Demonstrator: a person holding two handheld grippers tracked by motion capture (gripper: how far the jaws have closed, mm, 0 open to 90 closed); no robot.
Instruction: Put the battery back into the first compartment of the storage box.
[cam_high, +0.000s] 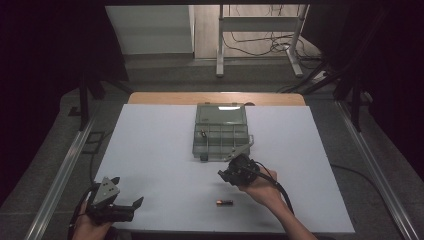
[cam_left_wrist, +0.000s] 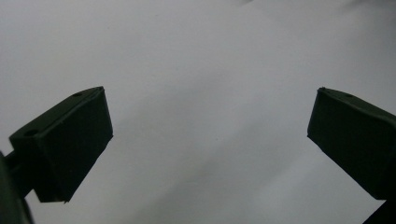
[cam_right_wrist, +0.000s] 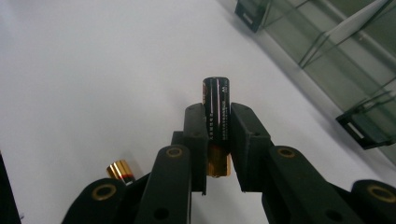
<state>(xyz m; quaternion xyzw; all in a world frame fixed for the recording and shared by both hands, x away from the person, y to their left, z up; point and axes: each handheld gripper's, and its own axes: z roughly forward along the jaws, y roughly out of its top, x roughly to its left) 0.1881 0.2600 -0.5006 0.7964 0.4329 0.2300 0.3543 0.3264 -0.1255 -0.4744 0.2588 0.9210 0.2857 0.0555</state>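
My right gripper (cam_right_wrist: 218, 123) is shut on a black and copper battery (cam_right_wrist: 216, 112), which stands up between the pads. In the high view this gripper (cam_high: 226, 174) hovers just in front of the clear compartment box (cam_high: 221, 132) with its lid open. A second battery (cam_high: 224, 202) lies on the white mat near the front edge; its copper end (cam_right_wrist: 119, 170) peeks out beside my right jaws. At the front left corner my left gripper (cam_high: 134, 206) rests low and open, and in its own view the fingers (cam_left_wrist: 70, 140) stand wide apart over bare mat.
The white mat (cam_high: 150, 165) covers a wooden table (cam_high: 215, 98). Metal rails (cam_high: 60, 175) run along both sides. Beyond the table stand a frame's legs (cam_high: 220, 50) and loose cables on the floor. One small item (cam_high: 203, 133) lies in a compartment of the box.
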